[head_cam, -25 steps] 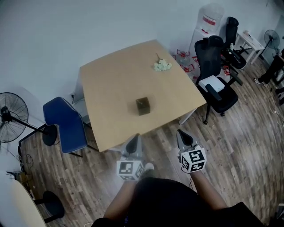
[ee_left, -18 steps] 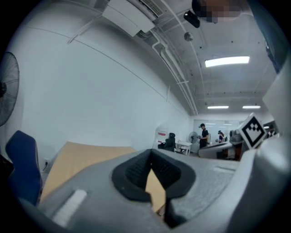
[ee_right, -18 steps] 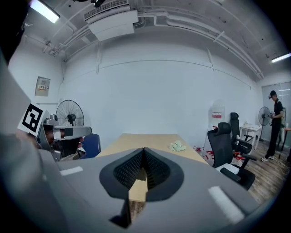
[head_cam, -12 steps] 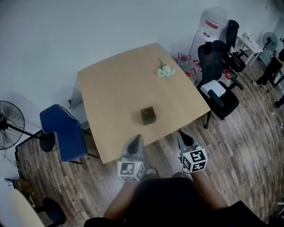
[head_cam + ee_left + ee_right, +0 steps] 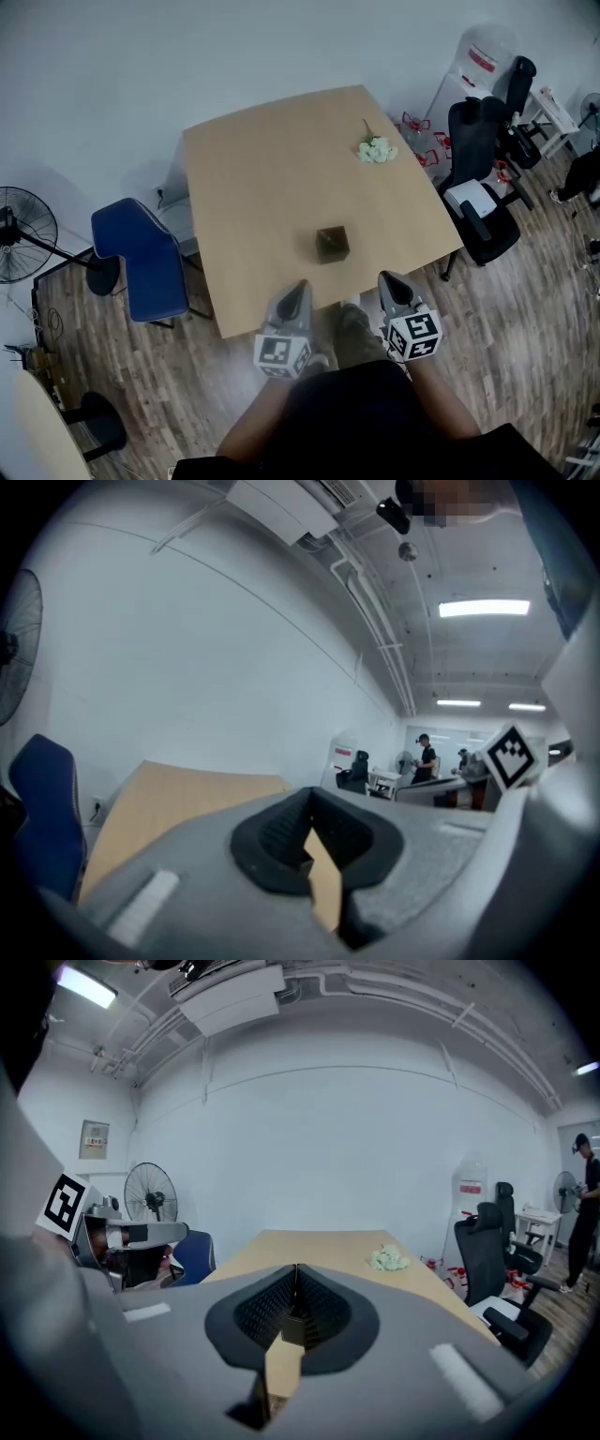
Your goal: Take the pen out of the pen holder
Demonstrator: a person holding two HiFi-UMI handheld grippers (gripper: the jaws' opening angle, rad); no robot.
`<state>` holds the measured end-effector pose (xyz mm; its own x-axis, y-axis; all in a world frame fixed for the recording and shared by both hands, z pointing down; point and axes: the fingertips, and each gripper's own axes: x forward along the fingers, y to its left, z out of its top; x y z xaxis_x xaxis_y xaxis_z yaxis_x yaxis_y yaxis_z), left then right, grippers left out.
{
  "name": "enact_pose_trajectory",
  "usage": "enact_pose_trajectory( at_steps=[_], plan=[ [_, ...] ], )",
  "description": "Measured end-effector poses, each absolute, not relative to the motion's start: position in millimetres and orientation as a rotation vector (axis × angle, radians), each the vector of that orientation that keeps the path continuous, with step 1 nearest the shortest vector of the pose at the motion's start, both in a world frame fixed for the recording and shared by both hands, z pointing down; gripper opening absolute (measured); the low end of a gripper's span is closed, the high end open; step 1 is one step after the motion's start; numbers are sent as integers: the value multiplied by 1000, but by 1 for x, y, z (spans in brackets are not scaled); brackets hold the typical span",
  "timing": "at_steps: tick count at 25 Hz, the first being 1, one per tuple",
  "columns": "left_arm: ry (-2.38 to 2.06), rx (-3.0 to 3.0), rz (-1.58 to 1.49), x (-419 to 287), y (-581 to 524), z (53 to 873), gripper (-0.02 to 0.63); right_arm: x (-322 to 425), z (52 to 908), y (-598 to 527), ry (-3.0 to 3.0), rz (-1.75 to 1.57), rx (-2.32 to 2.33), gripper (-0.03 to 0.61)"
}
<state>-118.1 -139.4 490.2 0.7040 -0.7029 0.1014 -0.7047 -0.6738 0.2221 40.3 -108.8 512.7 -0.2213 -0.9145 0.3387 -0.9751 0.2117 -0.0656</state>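
The left gripper (image 5: 298, 286) and the right gripper (image 5: 389, 278) have their jaws closed tip to tip and hold nothing, just off the near edge of the table (image 5: 244, 169). The dark pen holder (image 5: 332, 244) stands ahead, apart from both; the pen inside is too small to see. This looks like the approach: next, 1 gripper must open above the holder.

Place: an office.
Table: a big wooden table (image 5: 281, 169) by a white wall (image 5: 141, 75).
Chairs: black rolling chairs (image 5: 473, 141) and a blue chair (image 5: 141, 258).
Water: a water cooler (image 5: 466, 94) in the corner.
Air: a standing fan (image 5: 19, 234).
Floor: wood boards (image 5: 525, 319).
Ceiling: long lights (image 5: 483, 607).
People: some people (image 5: 424, 758) stand far off.
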Motion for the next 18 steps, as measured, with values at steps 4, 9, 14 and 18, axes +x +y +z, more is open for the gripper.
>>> enact_pose_trajectory(
  at_steps=[4, 9, 14, 18],
  plan=[
    [-1193, 2646, 12, -124, -160, 493, 2, 27, 531, -147, -2321, 424, 1626, 3],
    [-1268, 2569, 42, -118, -189, 509, 2, 23, 560, -202, -2350, 444, 1419, 7],
    [-1321, 2535, 96, -100, -228, 527, 2, 21, 599, -256, -2345, 461, 1236, 37],
    [-1376, 2465, 126, -87, -257, 542, 2, 14, 635, -290, -2328, 448, 1049, 80]
  ],
)
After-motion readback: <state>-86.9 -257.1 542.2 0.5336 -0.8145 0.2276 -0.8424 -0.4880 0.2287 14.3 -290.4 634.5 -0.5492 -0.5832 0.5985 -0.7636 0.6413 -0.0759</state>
